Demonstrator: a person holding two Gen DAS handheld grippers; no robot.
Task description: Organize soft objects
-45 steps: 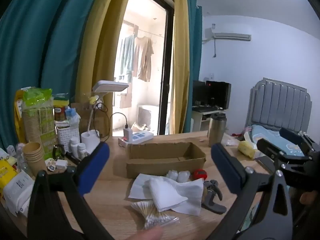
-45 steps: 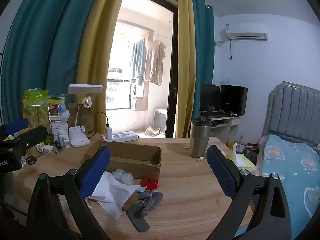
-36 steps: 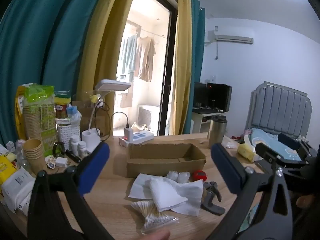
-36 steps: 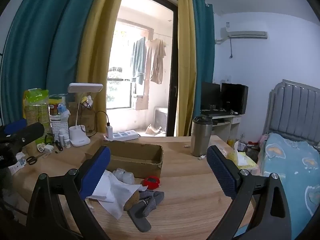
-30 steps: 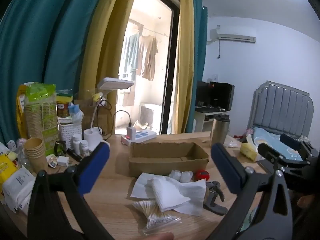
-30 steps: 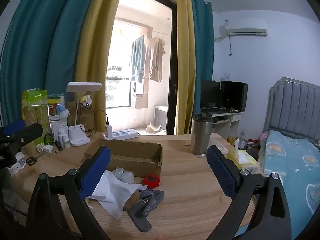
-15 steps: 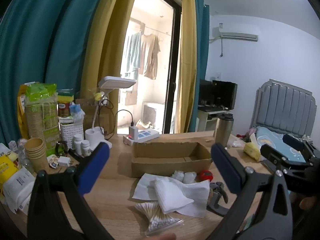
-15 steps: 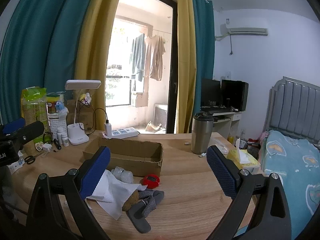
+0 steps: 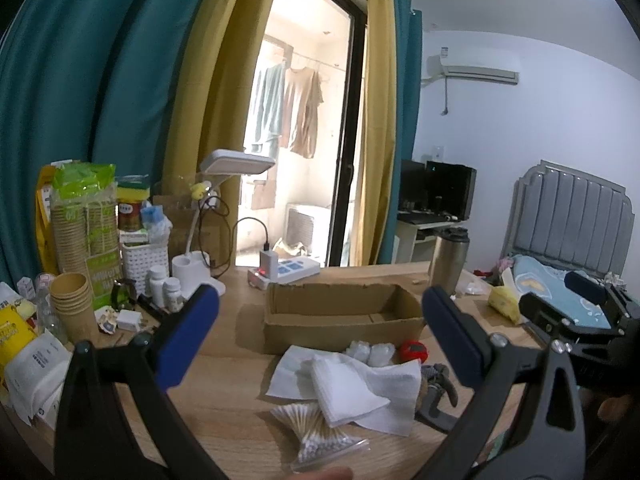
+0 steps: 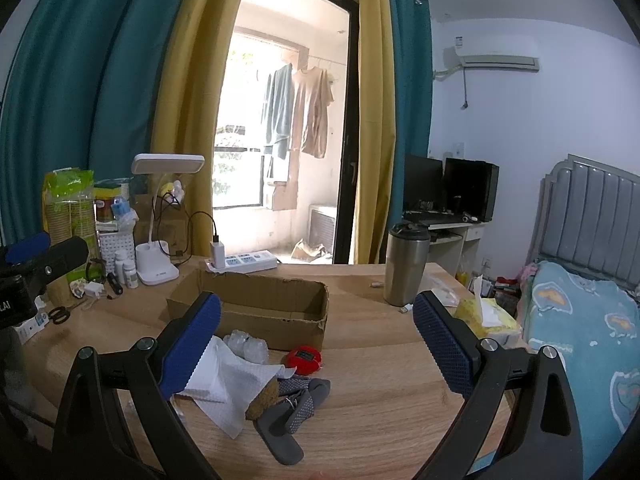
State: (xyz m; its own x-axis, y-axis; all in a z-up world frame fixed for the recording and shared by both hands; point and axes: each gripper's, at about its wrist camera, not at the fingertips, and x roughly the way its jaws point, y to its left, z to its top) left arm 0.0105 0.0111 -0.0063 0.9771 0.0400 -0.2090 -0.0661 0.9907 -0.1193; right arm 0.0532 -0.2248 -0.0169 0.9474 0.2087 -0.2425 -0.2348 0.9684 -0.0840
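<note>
Spread wide and holding nothing: both blue-padded fingers (image 9: 188, 334) of the left gripper (image 9: 320, 334), and likewise the fingers (image 10: 192, 344) of the right gripper (image 10: 318, 344), each pair raised above the wooden table (image 10: 400, 408). Between and below the left fingertips, a heap of soft things: white tissues (image 9: 352, 388) lying flat and overlapping, a bag of cotton swabs (image 9: 316, 436) just nearer, its long axis running from the left finger's side toward the right and the swab sticks fanned across it, two cotton balls (image 9: 370, 352) side by side beyond the tissues, and a red ball (image 9: 414, 350) toward the right finger. Grey strap piece (image 10: 292, 420) beside the tissues, long axis slanting toward the right gripper's camera, with a brown sponge (image 10: 264, 396) touching it. Beyond the heap, an open cardboard box (image 9: 340, 316), long side lying across both fingers' span, open upward. Further off toward the left finger: paper cups (image 9: 74, 300), pill bottles (image 9: 164, 288), a white desk lamp (image 10: 158, 216), a power strip (image 10: 244, 260). Toward the right finger: a steel tumbler (image 10: 406, 264), a yellow tissue pack (image 10: 486, 320), a bed with a blue cover (image 10: 580, 336). Behind, teal and yellow curtains (image 10: 176, 100) framing a balcony door with hanging clothes (image 10: 300, 112).
</note>
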